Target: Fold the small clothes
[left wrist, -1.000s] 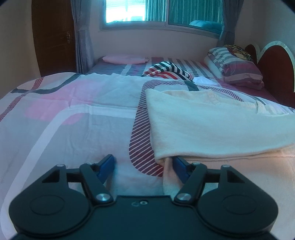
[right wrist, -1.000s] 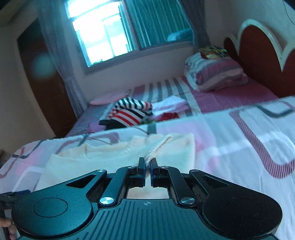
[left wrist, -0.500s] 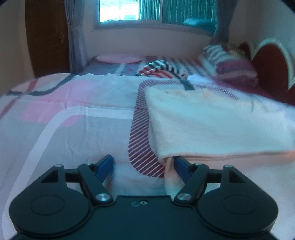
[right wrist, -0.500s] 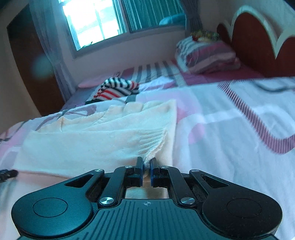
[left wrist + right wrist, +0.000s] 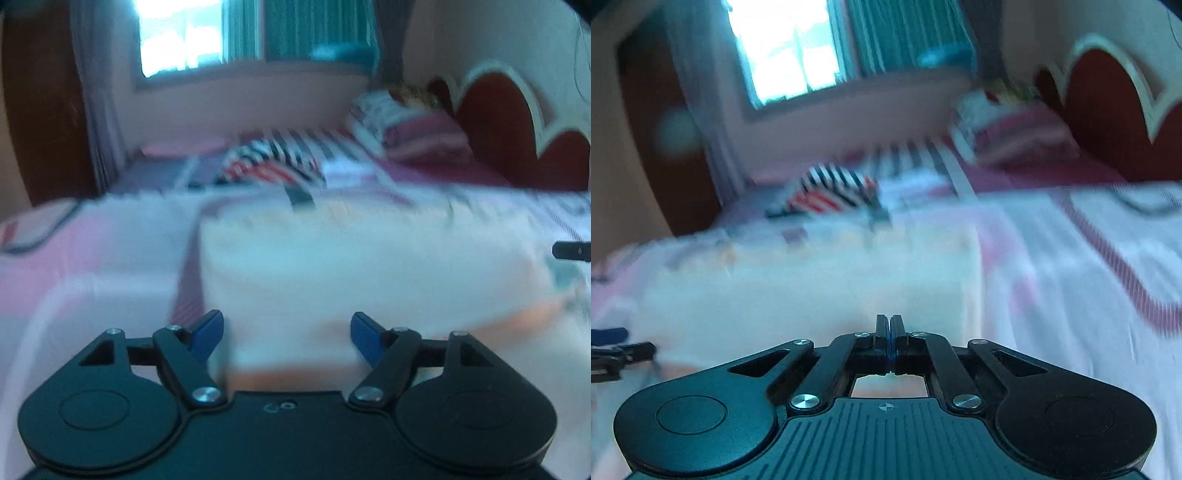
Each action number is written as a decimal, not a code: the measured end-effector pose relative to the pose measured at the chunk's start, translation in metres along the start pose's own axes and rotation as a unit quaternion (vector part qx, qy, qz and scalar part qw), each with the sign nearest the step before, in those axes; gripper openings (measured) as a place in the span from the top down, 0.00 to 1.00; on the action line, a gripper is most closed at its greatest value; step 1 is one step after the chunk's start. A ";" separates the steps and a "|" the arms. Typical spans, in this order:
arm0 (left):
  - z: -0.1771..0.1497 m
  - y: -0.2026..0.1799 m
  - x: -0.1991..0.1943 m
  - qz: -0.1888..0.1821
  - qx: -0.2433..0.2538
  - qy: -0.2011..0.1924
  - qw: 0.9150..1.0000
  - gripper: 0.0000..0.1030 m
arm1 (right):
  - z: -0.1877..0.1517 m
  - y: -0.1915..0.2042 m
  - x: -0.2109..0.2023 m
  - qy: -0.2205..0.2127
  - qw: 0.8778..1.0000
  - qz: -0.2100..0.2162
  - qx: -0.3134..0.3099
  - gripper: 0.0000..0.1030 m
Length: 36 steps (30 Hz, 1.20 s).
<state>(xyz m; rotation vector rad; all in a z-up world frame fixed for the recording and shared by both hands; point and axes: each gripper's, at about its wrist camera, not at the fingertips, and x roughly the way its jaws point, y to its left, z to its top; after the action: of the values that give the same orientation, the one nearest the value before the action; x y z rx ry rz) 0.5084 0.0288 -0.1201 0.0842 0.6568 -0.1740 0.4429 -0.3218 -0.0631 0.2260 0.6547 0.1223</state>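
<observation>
A cream garment (image 5: 354, 266) lies folded over on the patterned bedspread (image 5: 81, 266), blurred by motion. My left gripper (image 5: 287, 332) is open, its blue fingers spread just before the garment's near edge, holding nothing. In the right wrist view the same garment (image 5: 820, 288) lies ahead. My right gripper (image 5: 889, 328) has its jaws pressed together; no cloth shows between them. The left gripper's tip (image 5: 609, 343) shows at the left edge there, and the right gripper's tip (image 5: 572, 251) at the right edge of the left view.
A striped red, white and black garment (image 5: 273, 166) lies farther back on the bed. Striped pillows (image 5: 402, 125) rest by the dark red headboard (image 5: 517, 122). A window (image 5: 798, 48) and a dark door (image 5: 40, 103) are behind.
Both grippers moved sharply, blurring the views. The left gripper shifted right, centred on the garment's near edge. The right gripper no longer shows the cloth corner it pinched.
</observation>
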 end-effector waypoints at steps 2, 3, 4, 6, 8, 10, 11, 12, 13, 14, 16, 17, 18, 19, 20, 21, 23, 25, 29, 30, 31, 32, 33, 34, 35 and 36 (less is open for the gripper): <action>0.020 0.008 0.015 -0.012 -0.025 -0.010 1.000 0.28 | 0.014 0.011 0.012 -0.003 1.000 0.022 -0.006 0.98; 0.028 0.011 0.023 -0.012 -0.028 -0.010 0.999 0.28 | 0.019 0.020 0.023 -0.001 0.999 0.033 -0.010 0.98; 0.036 0.012 0.033 -0.010 -0.027 -0.009 1.000 0.29 | 0.022 0.029 0.032 0.001 0.999 0.045 -0.016 0.98; 0.049 0.020 0.052 -0.015 -0.033 -0.011 0.999 0.30 | 0.026 0.047 0.052 0.008 0.998 0.061 -0.028 0.98; 0.053 0.030 0.070 -0.018 -0.043 0.005 0.999 0.30 | 0.029 0.062 0.073 0.018 0.996 0.084 -0.025 0.98; 0.047 0.041 0.091 -0.026 -0.055 0.042 0.997 0.29 | 0.026 0.075 0.092 0.032 0.994 0.103 -0.031 0.98; 0.043 0.044 0.093 -0.021 -0.043 0.029 0.998 0.26 | 0.023 0.080 0.100 0.043 0.993 0.101 -0.040 0.98; 0.042 0.044 0.093 -0.015 -0.036 0.030 0.999 0.27 | 0.017 0.084 0.109 0.048 0.994 0.088 -0.048 0.99; 0.044 0.045 0.088 -0.015 -0.040 0.031 0.999 0.31 | 0.016 0.083 0.112 0.041 0.995 0.084 -0.047 0.98; 0.045 0.047 0.081 -0.010 -0.048 0.023 0.999 0.33 | 0.018 0.082 0.114 0.043 0.995 0.084 -0.040 0.98; 0.043 0.052 0.066 -0.006 -0.068 -0.003 0.998 0.33 | 0.023 0.084 0.108 0.027 0.995 0.085 -0.035 0.98; 0.042 0.051 0.061 -0.015 -0.085 -0.004 0.996 0.33 | 0.025 0.086 0.106 0.019 0.995 0.088 -0.035 0.98; 0.042 0.045 0.059 -0.027 -0.088 -0.006 0.996 0.33 | 0.025 0.089 0.106 0.018 0.995 0.093 -0.033 0.98; 0.040 0.035 0.056 -0.033 -0.081 -0.008 0.996 0.33 | 0.025 0.094 0.107 0.021 0.994 0.099 -0.031 0.98; 0.035 0.022 0.052 -0.036 -0.075 -0.008 0.996 0.33 | 0.024 0.101 0.109 0.022 0.994 0.105 -0.033 0.98; 0.031 0.013 0.049 -0.045 -0.074 -0.006 0.996 0.32 | 0.021 0.109 0.111 0.027 0.993 0.111 -0.039 0.98; 0.021 0.001 0.051 -0.044 -0.078 0.002 0.996 0.38 | 0.015 0.123 0.112 0.038 0.990 0.121 -0.054 0.98; 0.015 0.005 0.054 -0.036 -0.076 0.007 0.996 0.37 | 0.007 0.125 0.114 0.037 0.990 0.114 -0.071 0.98; 0.008 0.029 0.045 -0.015 -0.067 0.005 0.998 0.37 | 0.009 0.081 0.092 0.015 0.997 0.037 -0.063 0.98; 0.006 0.034 0.042 -0.022 -0.070 0.005 0.997 0.37 | 0.009 0.060 0.083 0.012 0.998 0.008 -0.054 0.98; 0.006 0.036 0.041 -0.023 -0.068 0.005 0.997 0.37 | 0.009 0.038 0.076 0.014 0.998 -0.029 -0.046 0.98; 0.007 0.032 0.041 -0.019 -0.059 0.007 0.998 0.37 | 0.009 0.016 0.073 0.021 0.997 -0.063 -0.031 0.99; 0.009 0.027 0.042 -0.011 -0.049 0.011 0.999 0.37 | 0.010 -0.003 0.069 0.022 0.998 -0.051 -0.002 0.99; 0.013 0.023 0.040 -0.005 -0.052 0.013 0.999 0.37 | 0.013 -0.012 0.066 0.027 0.999 -0.035 0.016 0.98; 0.015 0.021 0.036 -0.014 -0.064 0.010 0.998 0.36 | 0.017 -0.013 0.063 0.026 0.999 -0.041 0.017 0.98; 0.016 0.017 0.031 -0.027 -0.075 0.004 0.997 0.36 | 0.020 -0.011 0.056 0.015 0.999 -0.047 0.013 0.98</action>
<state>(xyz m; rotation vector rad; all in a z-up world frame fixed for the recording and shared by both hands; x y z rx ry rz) 0.5453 0.0390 -0.1259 -0.0771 0.6794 -0.1758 0.4998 -0.3260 -0.0835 0.2176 0.6967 0.0264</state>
